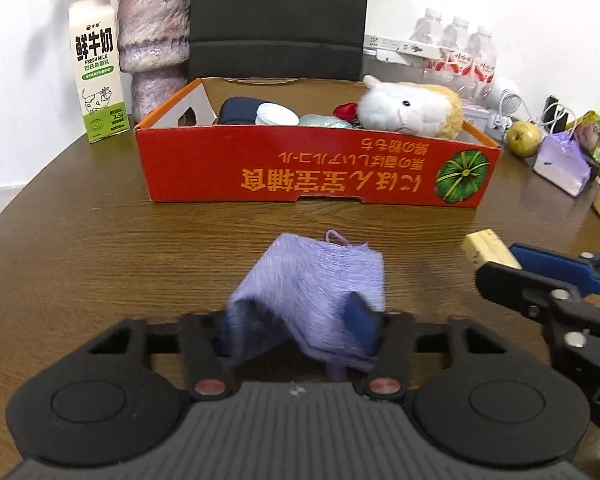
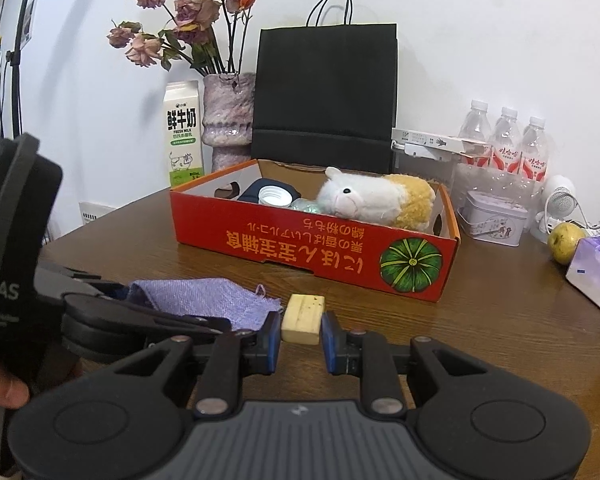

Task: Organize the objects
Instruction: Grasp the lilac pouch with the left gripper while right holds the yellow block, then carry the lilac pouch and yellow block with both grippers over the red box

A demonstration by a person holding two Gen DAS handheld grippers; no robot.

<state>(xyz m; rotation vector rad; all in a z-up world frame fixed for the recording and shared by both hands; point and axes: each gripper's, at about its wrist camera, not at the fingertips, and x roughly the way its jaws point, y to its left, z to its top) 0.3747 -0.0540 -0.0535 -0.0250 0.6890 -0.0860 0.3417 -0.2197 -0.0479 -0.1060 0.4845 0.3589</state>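
Lilac cloth (image 1: 316, 284), soft and limp on table (image 1: 100, 240) before red box (image 1: 300, 168), bunched between my left gripper (image 1: 296, 328) pads, best pinched mid-fold; my right gripper (image 2: 300, 330) clamps a stiff pale block (image 2: 303, 318), seen fully only from right wrist.

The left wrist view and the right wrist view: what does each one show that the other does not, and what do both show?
Only the left wrist view shows the red item inside the red box and the left tongs closed on the purple cloth.

Only the right wrist view shows the dried flowers' full stems, the bag's handles, the white tin and a hand's fingers.

Both show the box, plush toy, milk carton, vase, water bottles, apple, and the right tongs gripping the yellow block.
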